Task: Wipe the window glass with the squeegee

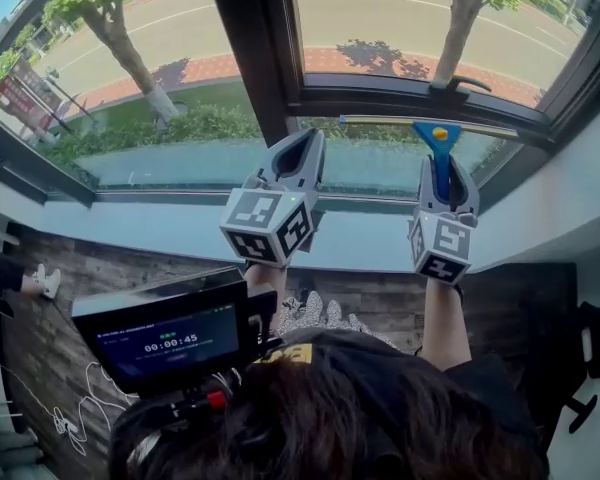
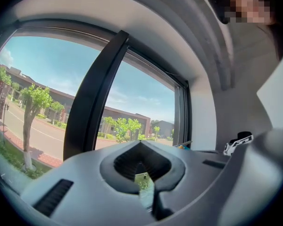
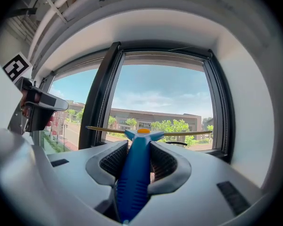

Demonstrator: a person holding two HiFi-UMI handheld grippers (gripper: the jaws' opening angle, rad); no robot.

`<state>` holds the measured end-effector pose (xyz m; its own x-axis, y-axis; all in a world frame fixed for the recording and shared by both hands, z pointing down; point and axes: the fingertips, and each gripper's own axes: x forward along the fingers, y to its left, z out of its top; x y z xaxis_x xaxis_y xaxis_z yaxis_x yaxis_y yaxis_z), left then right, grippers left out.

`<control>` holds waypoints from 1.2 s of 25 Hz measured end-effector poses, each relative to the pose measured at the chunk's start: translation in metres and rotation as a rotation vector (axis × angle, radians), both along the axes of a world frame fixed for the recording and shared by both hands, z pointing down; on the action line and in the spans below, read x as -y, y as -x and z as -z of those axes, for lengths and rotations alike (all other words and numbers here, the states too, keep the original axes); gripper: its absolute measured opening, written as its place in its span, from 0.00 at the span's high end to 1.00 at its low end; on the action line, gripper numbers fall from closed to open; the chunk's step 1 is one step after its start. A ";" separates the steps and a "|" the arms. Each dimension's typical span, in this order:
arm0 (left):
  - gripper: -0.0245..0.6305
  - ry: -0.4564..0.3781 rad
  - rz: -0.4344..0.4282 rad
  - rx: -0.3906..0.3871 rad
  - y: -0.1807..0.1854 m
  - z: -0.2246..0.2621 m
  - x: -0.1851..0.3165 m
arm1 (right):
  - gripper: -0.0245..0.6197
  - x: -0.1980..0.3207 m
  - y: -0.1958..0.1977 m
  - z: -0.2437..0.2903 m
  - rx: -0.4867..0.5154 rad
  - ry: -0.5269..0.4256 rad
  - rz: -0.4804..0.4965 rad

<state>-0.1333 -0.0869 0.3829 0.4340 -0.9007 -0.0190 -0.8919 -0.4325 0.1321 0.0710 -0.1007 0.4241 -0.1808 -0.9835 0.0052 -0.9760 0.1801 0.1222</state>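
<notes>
Nearest to the head camera we are seeing our own dark hair [image 1: 360, 418] and a small monitor [image 1: 175, 343] just in front of it, and beyond them both grippers are reaching toward the window. Our right gripper [image 1: 440, 173] is clamping the blue handle of the squeegee [image 1: 437, 148], and the right gripper view is showing the handle wedged firmly between the ribbed pads with the blade [image 3: 188, 133] lying level ahead. Our left gripper [image 1: 302, 146] is hanging empty beside the dark centre post [image 1: 255, 58], with its jaws drawn almost together on nothing. The blade is sitting low on the right-hand window glass [image 1: 400, 28], close to the rail that carries the window handle [image 1: 460, 85]. Whether the rubber is touching the glass, we cannot tell. We are judging this to be the set-up for a stroke. Next we are needing to press the blade flat against the pane and draw it steadily across while keeping it level.
</notes>
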 end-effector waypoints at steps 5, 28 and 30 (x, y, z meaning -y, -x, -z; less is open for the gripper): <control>0.96 0.017 0.029 -0.016 -0.015 -0.015 -0.034 | 0.74 -0.028 -0.024 -0.011 0.018 0.033 -0.005; 0.96 0.010 -0.051 0.037 -0.060 -0.007 -0.116 | 0.74 -0.129 -0.068 0.005 0.063 0.034 -0.035; 0.96 0.005 -0.069 0.039 -0.060 -0.003 -0.119 | 0.74 -0.134 -0.067 0.005 0.059 0.038 -0.043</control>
<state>-0.0732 0.0317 0.3861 0.4950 -0.8689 0.0036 -0.8647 -0.4922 0.1001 0.1377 0.0337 0.4190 -0.1397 -0.9896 0.0336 -0.9882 0.1414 0.0581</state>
